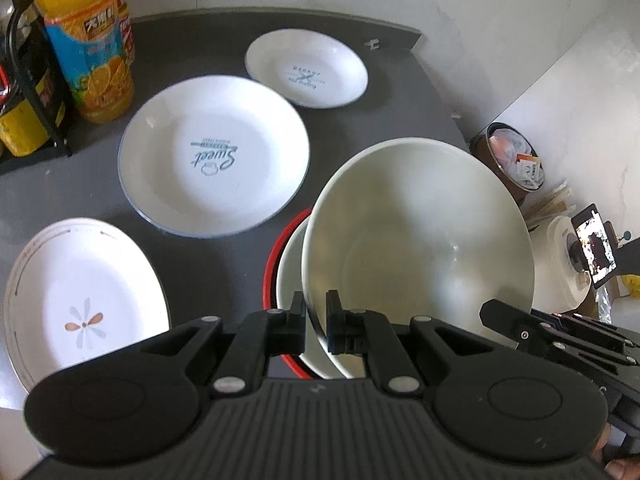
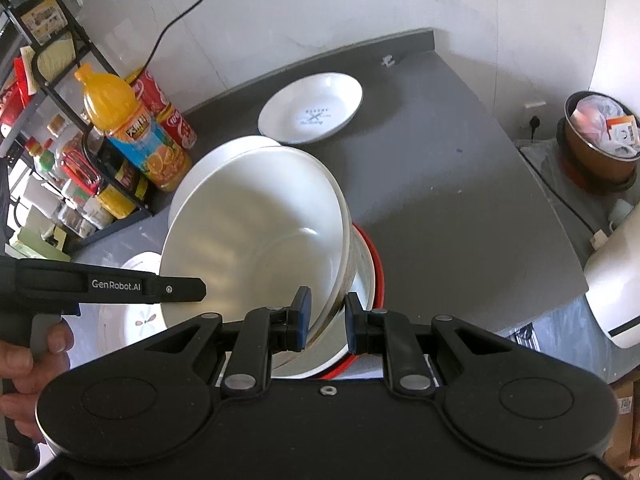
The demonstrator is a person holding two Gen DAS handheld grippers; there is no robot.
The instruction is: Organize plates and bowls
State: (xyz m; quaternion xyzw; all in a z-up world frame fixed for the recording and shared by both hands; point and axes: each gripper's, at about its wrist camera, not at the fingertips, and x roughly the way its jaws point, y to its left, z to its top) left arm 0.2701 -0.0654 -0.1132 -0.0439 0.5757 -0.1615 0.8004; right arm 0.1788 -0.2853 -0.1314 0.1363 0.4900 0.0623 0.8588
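A large white bowl (image 1: pixel 420 232) hangs tilted over a red-rimmed bowl (image 1: pixel 269 268) with a white inside, on the dark counter. My left gripper (image 1: pixel 314 304) is shut on the near rim of the large bowl. My right gripper (image 2: pixel 326 300) is shut on the opposite rim of that white bowl (image 2: pixel 256 216); its tip shows in the left wrist view as well (image 1: pixel 494 312). Three white plates lie flat: a "Sweet" plate (image 1: pixel 212 156), a smaller printed plate (image 1: pixel 306 68) at the back, and a flower plate (image 1: pixel 80 304) at the front left.
An orange juice bottle (image 1: pixel 88 40) and a black rack (image 2: pixel 52 92) of bottles stand at the left. A brown pot (image 2: pixel 600 148) of rubbish, a phone (image 1: pixel 596 252) on a stand and a white appliance (image 2: pixel 616 272) sit beyond the counter's right edge.
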